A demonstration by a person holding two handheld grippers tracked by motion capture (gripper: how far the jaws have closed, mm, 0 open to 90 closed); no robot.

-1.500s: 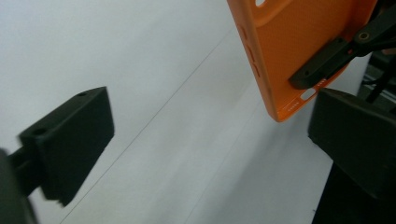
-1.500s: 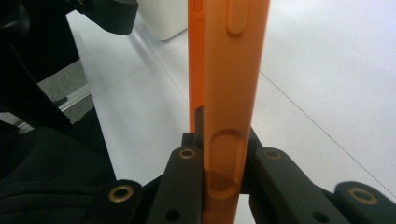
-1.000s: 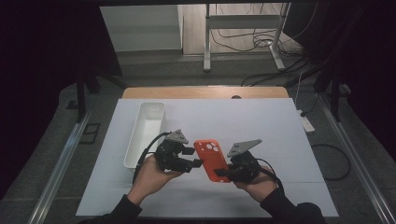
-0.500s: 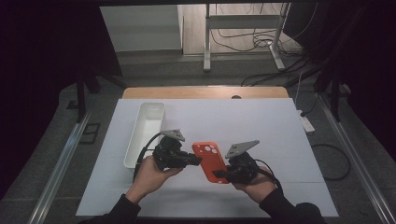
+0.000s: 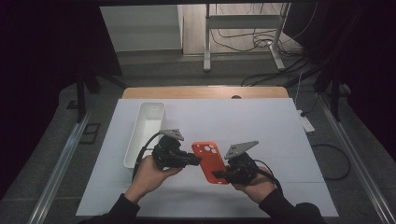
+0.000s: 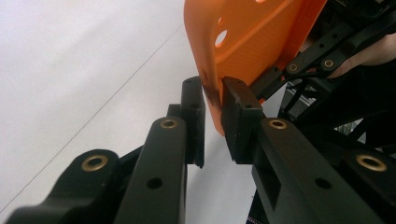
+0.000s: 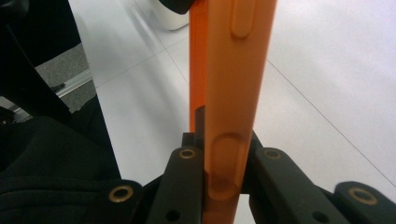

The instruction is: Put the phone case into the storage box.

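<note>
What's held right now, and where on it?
The orange phone case: the right gripper clamps its lower side edge, and the left gripper, whose jaws have just been closing, pinches the opposite side edge.

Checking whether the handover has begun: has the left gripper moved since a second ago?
Yes. In the high view the left gripper has shifted slightly right, away from the white tray, and its jaws have just been closing onto the orange phone case.

I count one orange phone case (image 5: 210,162), one white tray (image 5: 145,133), two grippers, left (image 5: 192,160) and right (image 5: 219,176), on one tabletop (image 5: 261,121).
</note>
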